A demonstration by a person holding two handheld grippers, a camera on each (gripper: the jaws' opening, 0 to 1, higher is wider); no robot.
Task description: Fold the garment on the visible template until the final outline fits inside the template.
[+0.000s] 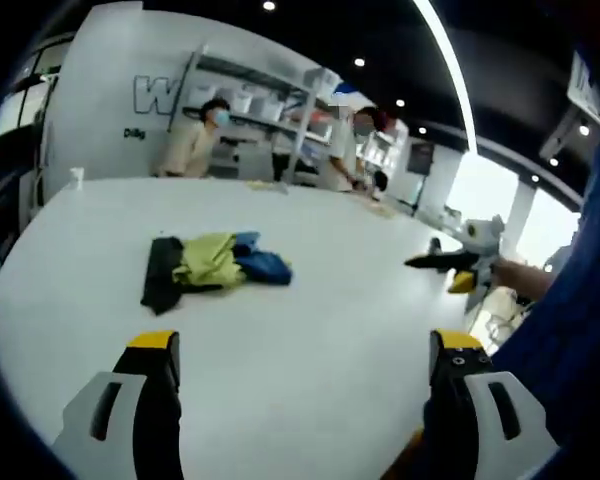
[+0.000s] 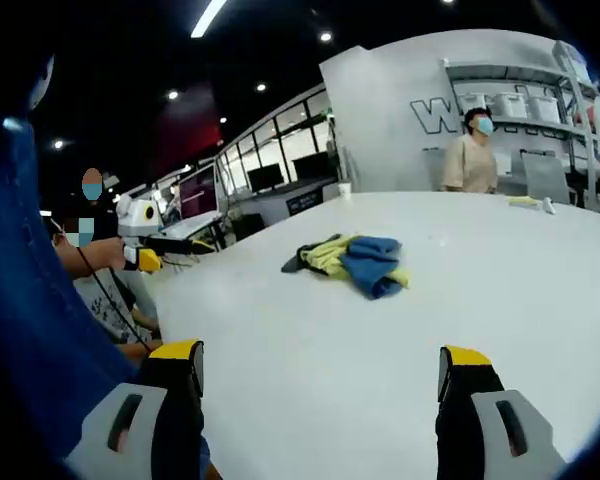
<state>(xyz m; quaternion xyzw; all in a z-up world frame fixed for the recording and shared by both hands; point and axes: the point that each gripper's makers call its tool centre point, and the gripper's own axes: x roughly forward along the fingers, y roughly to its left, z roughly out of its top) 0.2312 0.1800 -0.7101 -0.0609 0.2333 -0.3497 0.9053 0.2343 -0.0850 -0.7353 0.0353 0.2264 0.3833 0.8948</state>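
- Garment [image 1: 212, 265]: a crumpled heap of black, yellow-green and blue cloth near the middle of the white table [image 1: 310, 380], well apart from both grippers. No template outline can be made out on the surface.
- Left gripper [image 1: 305, 350]: jaws spread wide, nothing between them, held above bare table short of the heap.
- Right gripper [image 2: 320, 365]: likewise wide open and empty — cloth lies ahead of it.
- Judgement: folding not yet begun; the step in hand is the approach.
- Advice: bring both grippers to opposite edges of the heap, pinch single layers only, and spread the cloth flat before any fold — bunched layers will spoil the outline.
- People stand beyond the table's far edge.
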